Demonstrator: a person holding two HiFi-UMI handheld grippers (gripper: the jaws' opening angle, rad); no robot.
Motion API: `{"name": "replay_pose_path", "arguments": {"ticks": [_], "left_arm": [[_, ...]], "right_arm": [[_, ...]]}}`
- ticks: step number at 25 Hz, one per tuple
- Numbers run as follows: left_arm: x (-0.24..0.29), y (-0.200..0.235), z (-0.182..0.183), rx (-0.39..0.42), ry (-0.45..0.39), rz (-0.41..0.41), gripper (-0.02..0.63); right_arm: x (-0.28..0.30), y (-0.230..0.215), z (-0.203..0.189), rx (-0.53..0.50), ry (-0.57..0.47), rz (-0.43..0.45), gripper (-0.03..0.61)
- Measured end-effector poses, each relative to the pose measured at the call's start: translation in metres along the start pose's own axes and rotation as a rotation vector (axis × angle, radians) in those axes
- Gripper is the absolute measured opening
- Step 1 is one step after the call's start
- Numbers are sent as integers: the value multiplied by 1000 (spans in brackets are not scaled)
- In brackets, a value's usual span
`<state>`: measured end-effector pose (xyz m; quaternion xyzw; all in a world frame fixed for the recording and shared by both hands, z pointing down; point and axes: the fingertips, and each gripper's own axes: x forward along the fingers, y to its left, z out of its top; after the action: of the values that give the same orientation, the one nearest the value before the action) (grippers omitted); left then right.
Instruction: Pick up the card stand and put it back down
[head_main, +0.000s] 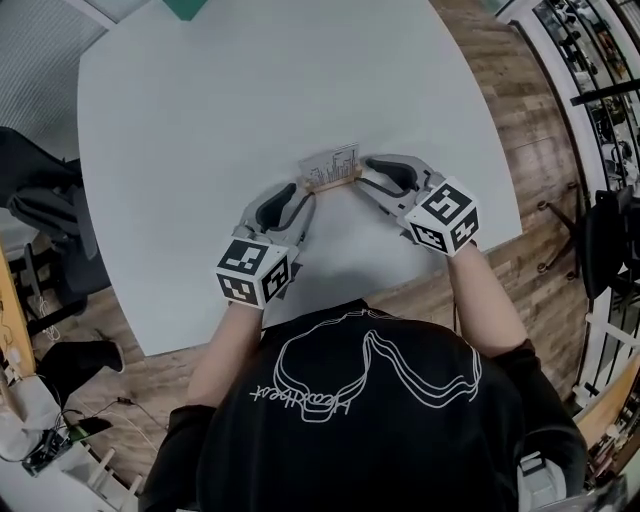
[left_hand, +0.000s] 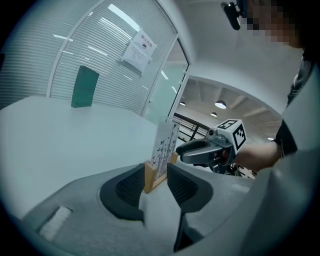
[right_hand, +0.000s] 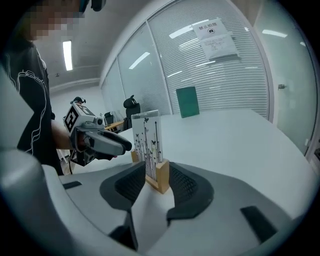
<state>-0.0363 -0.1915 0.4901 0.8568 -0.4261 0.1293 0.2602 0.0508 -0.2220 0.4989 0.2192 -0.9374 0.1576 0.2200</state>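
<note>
The card stand (head_main: 332, 172) is a wooden base holding an upright white card printed with thin black plants. It stands on the pale table (head_main: 200, 110) in front of the person. My left gripper (head_main: 305, 196) is at the stand's left end and my right gripper (head_main: 367, 176) at its right end. In the left gripper view the wooden end (left_hand: 150, 179) sits between the jaws with a gap on one side. In the right gripper view the stand's other end (right_hand: 161, 176) also sits loosely between the spread jaws. Both grippers are open.
A green block (head_main: 195, 8) stands at the table's far edge, well beyond the stand. A dark office chair (head_main: 40, 205) sits off the table's left side on the wooden floor. Glass partitions with blinds (right_hand: 220, 75) run behind the table.
</note>
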Motion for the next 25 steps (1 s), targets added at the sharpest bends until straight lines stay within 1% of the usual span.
{"name": "replay_pose_path", "arguments": {"ticks": [4,12,16,21,22,25], "left_arm": [[8,4,-5,-11,15,2,127],[21,9,-18,-19,57,-2,127],[25,10,-21,-14,70,5,127],[25,13,-21,-17,72,2,126],[25,14,-21,-17,72,5,126],[24,15,-22,-12,72,23,115]], "right_arm": [[11,1,-5,-34,30,4,167],[24,-4,-19,-48,69,-20,166],[26,-7,-20,-29,72,-26,159],[29,-8,-19,-44,76,-39,139],[29,-9,-19,-47,76,-43,125],[30,-8,-18,-48,73,-50,122]]}}
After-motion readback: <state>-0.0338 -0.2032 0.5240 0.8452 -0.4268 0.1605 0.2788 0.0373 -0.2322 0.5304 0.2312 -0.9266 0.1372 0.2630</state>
